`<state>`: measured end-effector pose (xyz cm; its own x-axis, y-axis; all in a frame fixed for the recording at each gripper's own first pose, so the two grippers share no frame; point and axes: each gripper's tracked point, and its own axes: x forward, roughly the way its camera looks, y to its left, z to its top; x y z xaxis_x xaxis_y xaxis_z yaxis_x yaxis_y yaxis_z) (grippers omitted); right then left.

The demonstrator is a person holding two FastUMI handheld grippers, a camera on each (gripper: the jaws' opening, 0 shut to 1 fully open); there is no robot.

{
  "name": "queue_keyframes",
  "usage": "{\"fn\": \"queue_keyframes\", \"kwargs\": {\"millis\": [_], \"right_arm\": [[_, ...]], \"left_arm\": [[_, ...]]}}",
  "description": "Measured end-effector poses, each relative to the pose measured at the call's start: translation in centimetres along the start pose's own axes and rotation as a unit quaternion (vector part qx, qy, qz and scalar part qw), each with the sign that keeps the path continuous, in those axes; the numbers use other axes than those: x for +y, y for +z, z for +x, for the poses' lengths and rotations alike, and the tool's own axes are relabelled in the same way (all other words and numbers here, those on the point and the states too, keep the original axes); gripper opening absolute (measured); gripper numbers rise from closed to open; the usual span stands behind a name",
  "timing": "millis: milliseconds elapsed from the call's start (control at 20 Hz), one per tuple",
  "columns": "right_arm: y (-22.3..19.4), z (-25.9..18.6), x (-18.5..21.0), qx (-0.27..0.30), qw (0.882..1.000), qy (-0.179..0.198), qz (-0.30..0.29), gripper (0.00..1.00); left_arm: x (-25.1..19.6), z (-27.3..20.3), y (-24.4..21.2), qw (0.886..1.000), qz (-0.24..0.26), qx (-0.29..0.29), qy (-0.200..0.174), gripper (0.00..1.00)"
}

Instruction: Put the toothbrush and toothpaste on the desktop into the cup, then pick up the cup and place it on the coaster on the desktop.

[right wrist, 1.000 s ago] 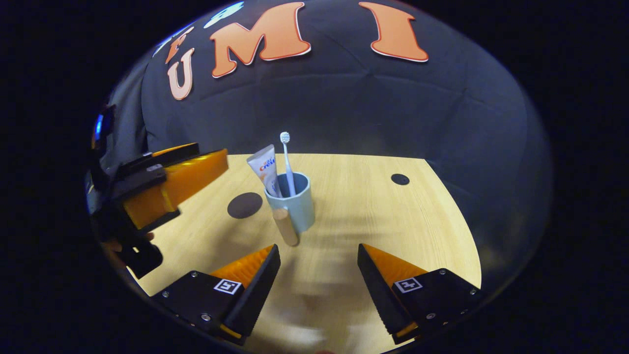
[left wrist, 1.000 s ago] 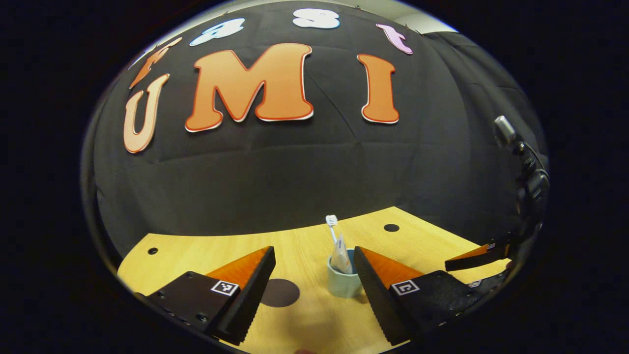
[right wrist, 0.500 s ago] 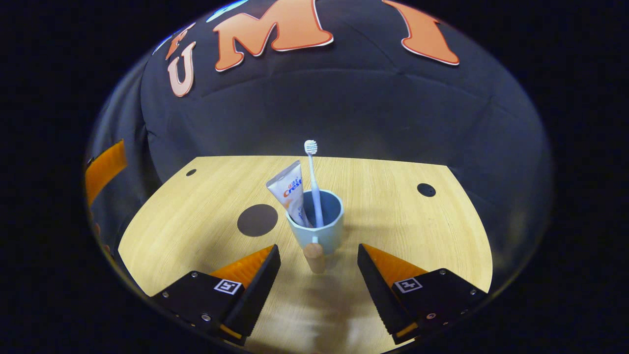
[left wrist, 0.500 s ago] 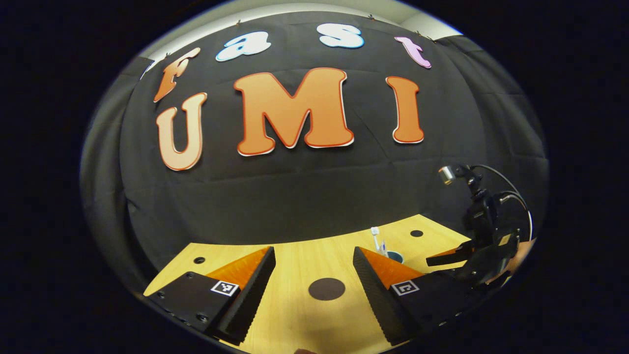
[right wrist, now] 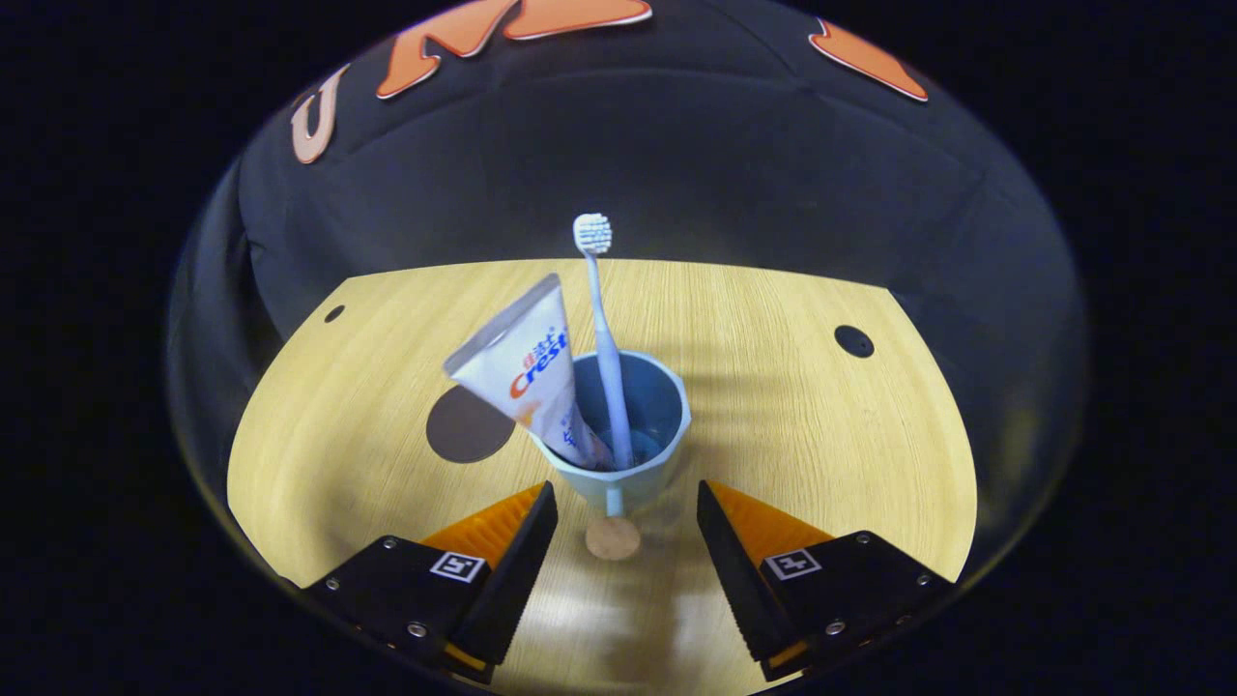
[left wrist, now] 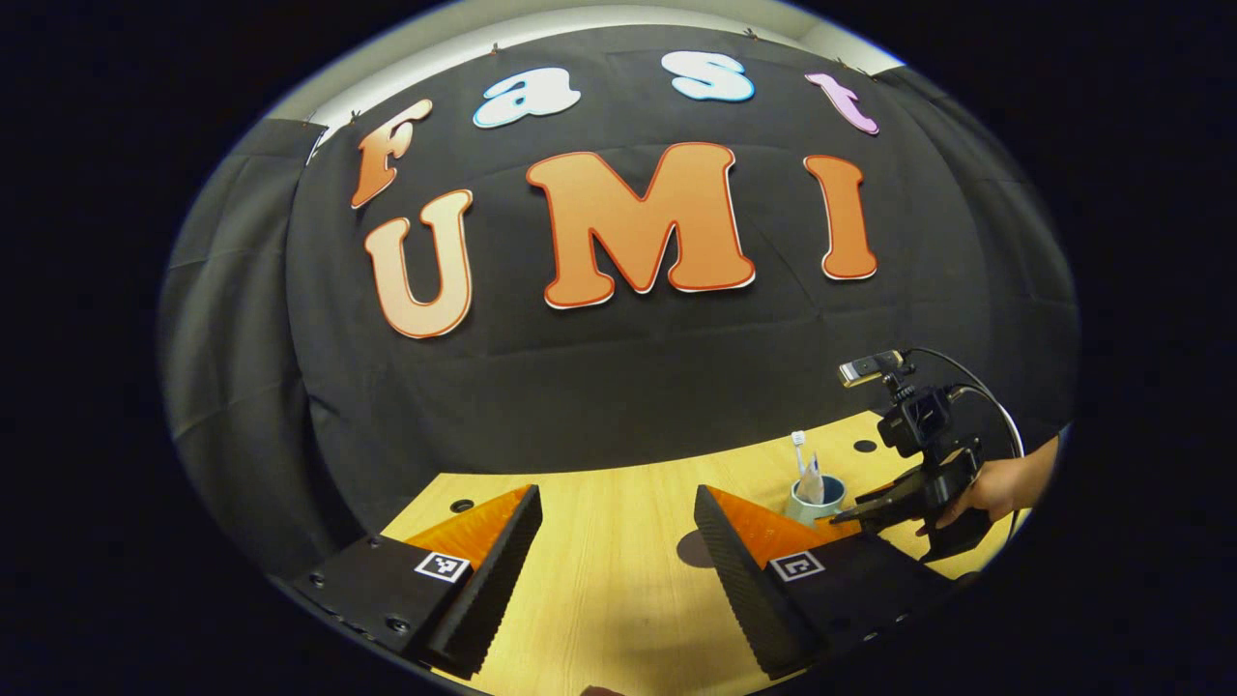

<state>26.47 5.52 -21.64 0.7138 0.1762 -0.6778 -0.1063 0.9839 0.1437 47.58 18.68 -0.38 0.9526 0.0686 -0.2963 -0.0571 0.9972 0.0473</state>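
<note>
Right gripper (right wrist: 626, 503) sits low at the cup (right wrist: 633, 454), fingers spread wide either side of its round-ended handle, touching nothing. The cup is pale blue, faceted, standing upright on the wooden desktop (right wrist: 821, 425). Inside, the toothbrush (right wrist: 604, 329) stands near vertical, bristles up; the toothpaste (right wrist: 527, 372) leans out toward ten o'clock. The dark round coaster (right wrist: 464, 430) lies just beside the cup at nine o'clock. Left gripper (left wrist: 618, 541) hangs well back, fingers apart and empty; from there the cup looks tiny, at two o'clock, details hard to make out.
</note>
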Motion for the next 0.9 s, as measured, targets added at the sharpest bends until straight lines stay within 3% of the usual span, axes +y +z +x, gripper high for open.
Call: {"fn": "queue_keyframes", "kwargs": {"millis": [350, 450, 550, 600, 700, 900], "right_arm": [[-0.4, 1.7, 0.7, 0.075, 0.997, 0.001, -0.022, 0.74], [-0.8, 2.0, 0.8, 0.095, 0.995, 0.001, -0.025, 0.60], [-2.0, 2.4, 0.9, 0.122, 0.992, 0.004, -0.022, 0.54], [-2.3, 2.5, 0.7, 0.128, 0.992, -0.001, -0.019, 0.41], [-2.3, 2.6, 0.7, 0.129, 0.992, -0.005, -0.016, 0.29], [-2.1, 2.3, 0.8, 0.129, 0.992, -0.009, -0.011, 0.24]], "left_arm": [[1.1, -0.1, -0.7, 1.000, 0.001, 0.015, 0.007, 0.96], [1.4, 0.1, -0.8, 1.000, 0.002, 0.017, 0.008, 0.96], [1.5, 0.2, -1.2, 1.000, -0.003, 0.023, 0.007, 0.97], [1.5, 0.3, -1.5, 1.000, -0.007, 0.027, 0.006, 0.97], [1.6, 0.2, -2.0, 0.999, -0.013, 0.035, 0.007, 0.96], [1.8, 0.3, -2.5, 0.999, -0.017, 0.044, 0.005, 0.96]]}}
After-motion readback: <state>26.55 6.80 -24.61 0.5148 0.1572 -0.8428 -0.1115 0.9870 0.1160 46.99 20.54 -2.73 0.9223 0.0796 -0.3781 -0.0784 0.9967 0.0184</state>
